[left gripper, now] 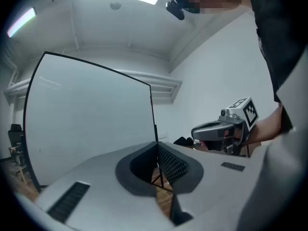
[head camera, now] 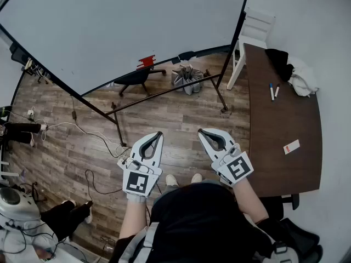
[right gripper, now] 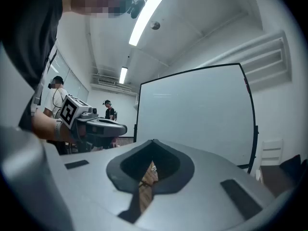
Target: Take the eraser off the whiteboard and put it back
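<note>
Whiteboard [head camera: 126, 26] smooth, faintly glossy; floor [head camera: 164, 119] wood-grain planks; table [head camera: 279, 136] dark brown wood, matt.

Whiteboard [head camera: 126, 32]: white face, black frame.
Eraser [head camera: 146, 62]: red.
Floor [head camera: 164, 114]: brown wood-grain planks, with white and black cables across it.
Desk [head camera: 274, 136]: plain dark brown.
Left tongs [head camera: 158, 135] and right tongs [head camera: 201, 131]: light grey shells with black-and-white square marker patterns at the rear.
Pads [left gripper: 171, 163]: dark grey, finely ribbed.
Chair [head camera: 253, 29]: white.
Desk's far edge: one black cloth [head camera: 278, 59], one white cloth [head camera: 303, 82].
Pens [head camera: 271, 92]: white bodies. One has a blue cap; the other cap's colour cannot be told.
Card [head camera: 292, 147], near the desk's right edge: white.
Person's top [head camera: 192, 218]: black.
</note>
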